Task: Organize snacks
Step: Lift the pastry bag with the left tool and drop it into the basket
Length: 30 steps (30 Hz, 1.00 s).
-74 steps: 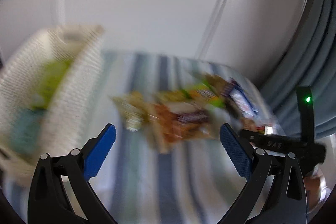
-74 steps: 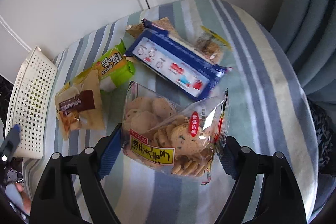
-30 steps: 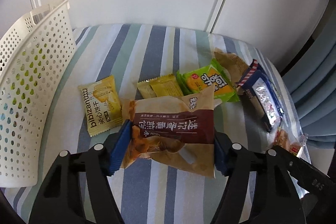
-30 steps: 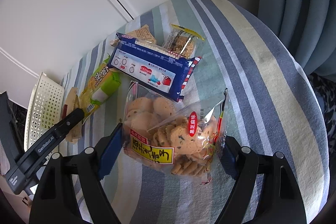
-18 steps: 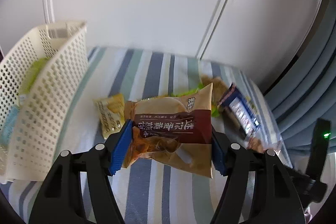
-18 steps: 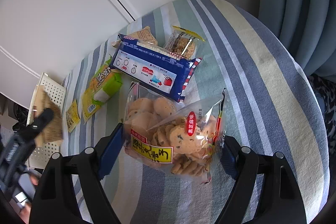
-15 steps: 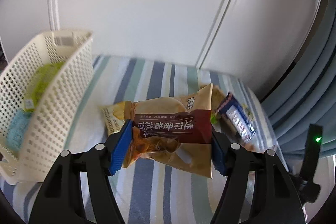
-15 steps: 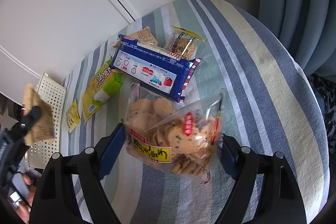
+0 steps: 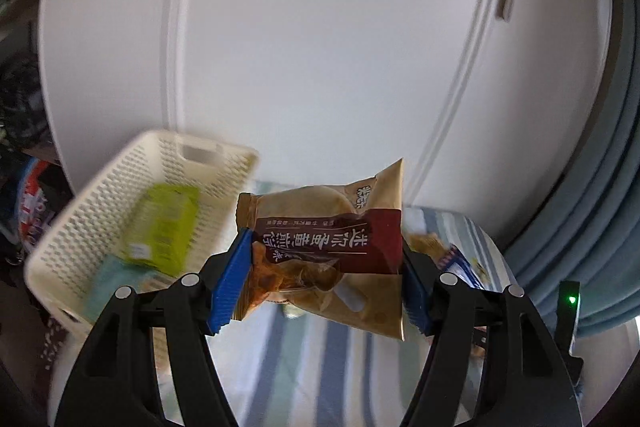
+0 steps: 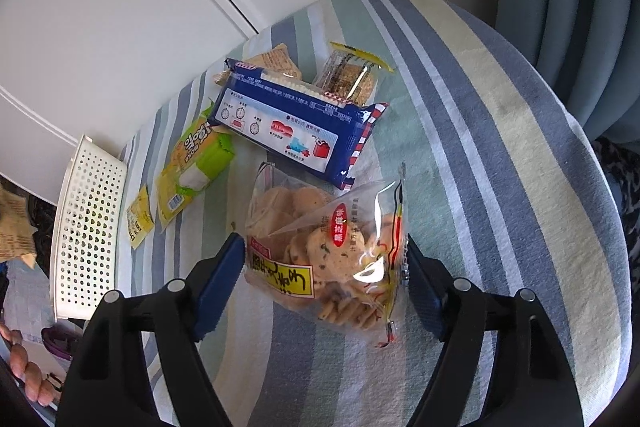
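Currently, the left gripper (image 9: 326,281) is clamped on a brown snack packet (image 9: 332,247), its blue pads pressing both side edges, and holds it in the air just beside the white perforated basket (image 9: 100,223). The basket is the reference point. Inside it lie a green package (image 9: 162,227) and, nearer the camera, a pale teal package (image 9: 116,281); both are blurred.

The right gripper (image 10: 326,279) is closed on a clear bag of biscuits (image 10: 332,251), which touches the striped tablecloth (image 10: 500,163) well apart from the basket (image 10: 86,223). Between that bag and the basket, the following items rest on the cloth:

- a small yellow packet (image 10: 138,219), nearest the basket;
- a yellow-green pack (image 10: 196,163), just beside the small packet;
- a long blue pack (image 10: 296,125), farther from the basket;
- a tan packet (image 10: 276,63) partly under the blue pack;
- a clear bar wrapper (image 10: 352,75), farthest from the basket.

Fingers (image 10: 24,367) of a hand appear at the lower left edge of the right wrist view, below the basket.
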Tool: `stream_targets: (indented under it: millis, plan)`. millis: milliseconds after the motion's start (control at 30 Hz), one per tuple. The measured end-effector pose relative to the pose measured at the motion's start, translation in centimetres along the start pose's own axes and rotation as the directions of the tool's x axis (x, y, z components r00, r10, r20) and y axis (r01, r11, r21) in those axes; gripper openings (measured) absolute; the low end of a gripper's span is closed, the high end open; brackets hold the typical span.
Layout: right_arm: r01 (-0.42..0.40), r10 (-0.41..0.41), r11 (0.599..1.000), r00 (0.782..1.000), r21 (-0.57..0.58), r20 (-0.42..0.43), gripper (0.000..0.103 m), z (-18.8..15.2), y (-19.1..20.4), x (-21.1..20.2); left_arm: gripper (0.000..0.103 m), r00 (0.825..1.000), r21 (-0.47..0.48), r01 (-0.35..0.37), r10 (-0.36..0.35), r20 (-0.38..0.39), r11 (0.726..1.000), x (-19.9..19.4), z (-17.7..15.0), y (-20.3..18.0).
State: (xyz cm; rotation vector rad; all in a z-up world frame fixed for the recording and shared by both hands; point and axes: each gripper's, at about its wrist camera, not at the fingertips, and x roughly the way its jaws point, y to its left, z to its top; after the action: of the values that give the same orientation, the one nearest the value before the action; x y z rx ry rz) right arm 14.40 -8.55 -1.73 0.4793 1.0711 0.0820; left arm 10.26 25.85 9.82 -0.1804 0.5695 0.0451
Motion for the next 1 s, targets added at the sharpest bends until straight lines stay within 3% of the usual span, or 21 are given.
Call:
stream_targets:
  millis: [200, 433, 500, 567, 633, 833, 1000]
  plan:
    - [0.004, -0.004, 1.0, 1.0, -0.016, -0.012, 0.082, 0.1, 0.3, 0.4, 0.068, 0.993, -0.051, -0.104, 0.107, 0.058, 0.993, -1.9, 0.7, 4.9]
    - [0.026, -0.027, 0.999, 1.0, -0.031, -0.012, 0.082, 0.1, 0.8, 0.6, 0.069, 0.979, -0.175, -0.193, 0.201, 0.032, 0.966, -1.6, 0.5, 11.0]
    - [0.027, -0.028, 0.999, 1.0, -0.032, -0.013, 0.082, 0.2, 0.9, 0.7, 0.074, 0.976, -0.195, -0.21, 0.217, 0.016, 0.958, -0.9, 0.2, 12.1]
    - [0.03, -0.03, 0.999, 0.999, -0.035, -0.012, 0.082, 0.2, 0.9, 0.7, 0.094, 0.972, -0.226, -0.228, 0.234, 0.0, 0.947, -0.6, -0.1, 13.2]
    - [0.031, -0.031, 0.999, 0.999, -0.037, -0.012, 0.082, 0.2, 0.8, 0.7, 0.1, 0.967, -0.264, -0.246, 0.256, 0.001, 0.933, -0.7, -0.4, 14.4]
    - [0.031, -0.032, 0.999, 0.999, -0.036, -0.011, 0.082, 0.1, 0.9, 0.8, 0.1, 0.966, -0.337, -0.247, 0.26, -0.007, 0.909, -1.1, -0.9, 16.3]
    - [0.055, -0.056, 0.997, 0.998, -0.054, -0.015, 0.083, 0.2, 1.1, 0.8, 0.1, 0.96, -0.325, -0.258, 0.28, 0.021, 0.91, -1.4, -0.9, 16.1]
